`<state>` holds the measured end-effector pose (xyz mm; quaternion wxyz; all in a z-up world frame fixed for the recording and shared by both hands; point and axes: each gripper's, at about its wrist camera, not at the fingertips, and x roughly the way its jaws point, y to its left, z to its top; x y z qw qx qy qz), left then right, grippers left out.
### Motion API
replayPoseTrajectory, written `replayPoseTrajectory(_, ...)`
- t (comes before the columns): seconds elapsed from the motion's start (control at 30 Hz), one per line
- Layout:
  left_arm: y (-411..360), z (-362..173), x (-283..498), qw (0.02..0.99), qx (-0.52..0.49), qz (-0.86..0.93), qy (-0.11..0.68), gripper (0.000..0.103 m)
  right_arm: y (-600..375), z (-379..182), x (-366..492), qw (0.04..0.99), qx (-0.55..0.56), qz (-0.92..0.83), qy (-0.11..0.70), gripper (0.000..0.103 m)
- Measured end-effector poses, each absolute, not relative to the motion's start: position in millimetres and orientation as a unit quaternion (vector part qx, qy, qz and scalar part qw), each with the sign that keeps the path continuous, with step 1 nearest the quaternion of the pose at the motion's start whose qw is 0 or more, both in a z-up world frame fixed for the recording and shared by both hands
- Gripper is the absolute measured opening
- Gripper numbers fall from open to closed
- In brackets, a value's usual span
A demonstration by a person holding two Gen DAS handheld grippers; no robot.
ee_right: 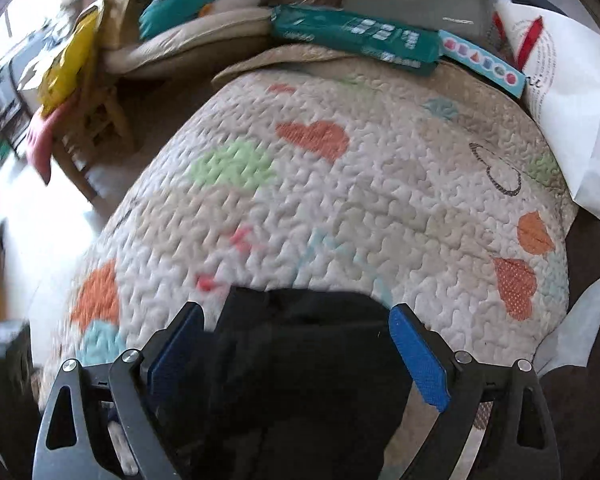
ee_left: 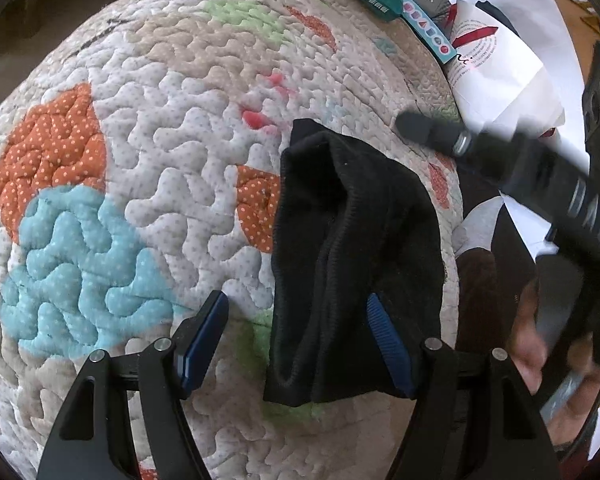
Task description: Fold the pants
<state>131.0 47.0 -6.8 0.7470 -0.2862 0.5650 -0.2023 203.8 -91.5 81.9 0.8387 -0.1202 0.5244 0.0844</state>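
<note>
Nearest the left wrist camera, the left gripper (ee_left: 300,344) stands with its blue-padded jaws spread wide, released; the black pants (ee_left: 352,256) lie bunched between them on the quilted blanket (ee_left: 172,128), the fabric touching the right-hand pad while the left-hand pad sits apart from it. In the right wrist view the right gripper (ee_right: 296,356) is likewise spread and grasping nothing, the dark pants (ee_right: 300,368) heaped between its pads. Beyond the cloth, the quilt (ee_right: 340,184) stretches away with orange, green and blue heart patches. The right gripper's body (ee_left: 540,168) crosses the left view, blurred, above the blanket's edge. Farthest back lie a teal package (ee_right: 352,36), a white paper bag (ee_left: 496,64) and a yellow bag (ee_right: 68,60)
</note>
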Motion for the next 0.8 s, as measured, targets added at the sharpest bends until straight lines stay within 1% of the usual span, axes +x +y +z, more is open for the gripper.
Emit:
replayPoseTrajectory(0.1, 44, -2, 129, 0.757, -0.272, -0.199, 0.560, 0.071, -80, 54, 195, 0.815, -0.171, 0.073, 0.549, 0.096)
replayPoseTrajectory(0.17, 44, 4, 129, 0.763, -0.266, -0.199, 0.554, 0.071, -82, 39, 196, 0.808, -0.152, 0.074, 0.564, 0.096)
replayPoseTrajectory(0.2, 45, 8, 128, 0.767, -0.264, -0.201, 0.550, 0.071, -86, 42, 195, 0.816, -0.132, 0.069, 0.559, 0.095)
replayPoseTrajectory(0.3, 50, 27, 130, 0.786, -0.257, -0.206, 0.523, 0.071, -103, 73, 187, 0.857, -0.077, 0.053, 0.507, 0.095)
replayPoseTrajectory(0.37, 52, 48, 128, 0.819, -0.226, -0.199, 0.488, 0.071, -117, 104, 168, 0.888, -0.062, 0.031, 0.455, 0.096)
replayPoseTrajectory(0.5, 41, 92, 109, 0.903, -0.106, -0.161, 0.383, 0.072, -138, 136, 116, 0.924, -0.062, -0.013, 0.378, 0.096)
replayPoseTrajectory(0.63, 26, 121, 76, 0.950, -0.025, -0.134, 0.280, 0.079, -154, 142, 62, 0.940, -0.053, -0.043, 0.334, 0.096)
replayPoseTrajectory(0.8, 19, 148, 47, 0.964, -0.011, -0.113, 0.239, 0.080, -169, 142, 11, 0.951, -0.006, -0.029, 0.308, 0.097)
